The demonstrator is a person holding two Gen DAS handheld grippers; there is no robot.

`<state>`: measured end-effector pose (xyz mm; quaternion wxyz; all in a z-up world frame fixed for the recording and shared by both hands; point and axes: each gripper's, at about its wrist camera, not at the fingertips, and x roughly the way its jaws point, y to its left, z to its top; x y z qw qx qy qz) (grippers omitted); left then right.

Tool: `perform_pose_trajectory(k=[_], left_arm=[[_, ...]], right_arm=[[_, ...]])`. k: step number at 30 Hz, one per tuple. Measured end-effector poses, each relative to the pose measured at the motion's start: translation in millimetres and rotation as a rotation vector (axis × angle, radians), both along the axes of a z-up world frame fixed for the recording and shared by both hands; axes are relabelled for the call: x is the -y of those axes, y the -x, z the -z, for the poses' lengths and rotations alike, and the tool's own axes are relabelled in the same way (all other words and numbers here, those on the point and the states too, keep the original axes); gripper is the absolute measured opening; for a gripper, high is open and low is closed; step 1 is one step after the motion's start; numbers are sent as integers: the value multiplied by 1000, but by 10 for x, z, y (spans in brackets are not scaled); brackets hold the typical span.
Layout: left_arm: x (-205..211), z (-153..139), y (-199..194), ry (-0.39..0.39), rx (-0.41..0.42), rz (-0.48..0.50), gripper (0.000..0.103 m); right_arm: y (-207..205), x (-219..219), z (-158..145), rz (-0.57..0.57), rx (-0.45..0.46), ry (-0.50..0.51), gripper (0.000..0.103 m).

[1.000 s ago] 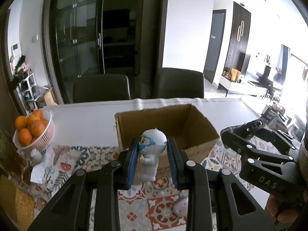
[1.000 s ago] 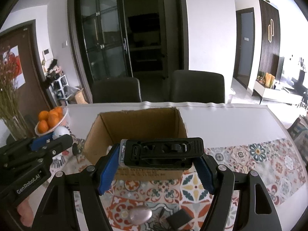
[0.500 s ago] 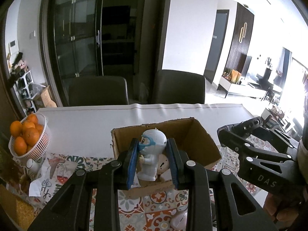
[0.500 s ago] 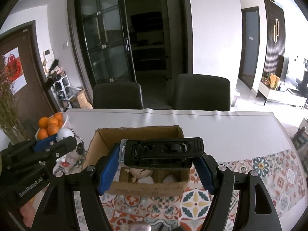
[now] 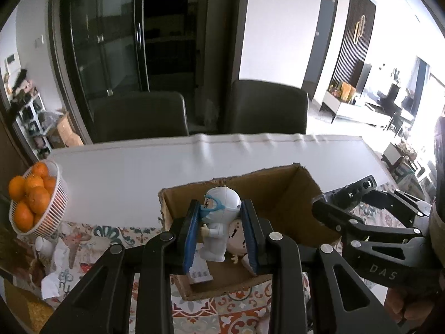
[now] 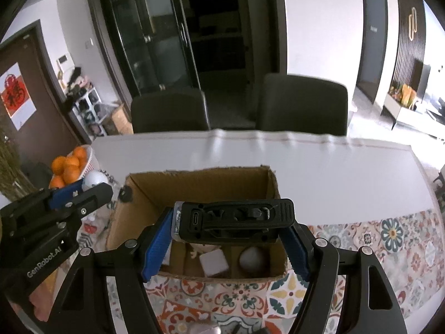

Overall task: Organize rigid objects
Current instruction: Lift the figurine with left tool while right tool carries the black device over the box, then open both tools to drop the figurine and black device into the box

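— Dining table, midday: what step is this?

— Delivery. The left gripper (image 5: 221,232) is clamped on a white goggled figurine (image 5: 219,222), and the right gripper (image 6: 230,239) grips a black clip-backed device (image 6: 235,220). Both are poised over the open cardboard box (image 6: 200,183) on the patterned tablecloth (image 6: 389,236).

— And next?

— Probably lowering each piece into a free spot and letting go; a white cube (image 6: 213,263) and a pale ball (image 6: 253,260) already lie inside.
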<state>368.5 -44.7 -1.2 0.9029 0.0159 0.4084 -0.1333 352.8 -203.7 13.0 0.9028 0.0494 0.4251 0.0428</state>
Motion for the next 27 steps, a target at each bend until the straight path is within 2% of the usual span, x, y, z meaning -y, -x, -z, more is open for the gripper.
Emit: perform_pose_trajectory(k=[8,13,17,27], left_arm=[[32,308,-262,13,-114,6,30],[56,449,-318,-4,-142,0,30],[77,467,-306,-24,-133,-2,35],[53,341,-138,-72,-80,-31,44]], right_arm=[[-253,26,263,-13,-119,2,73],[-325,57,405,-5,-157,12,73],[-351,80,482,-1,-184,12,74],[-218,83,378,29,-138,52,74]])
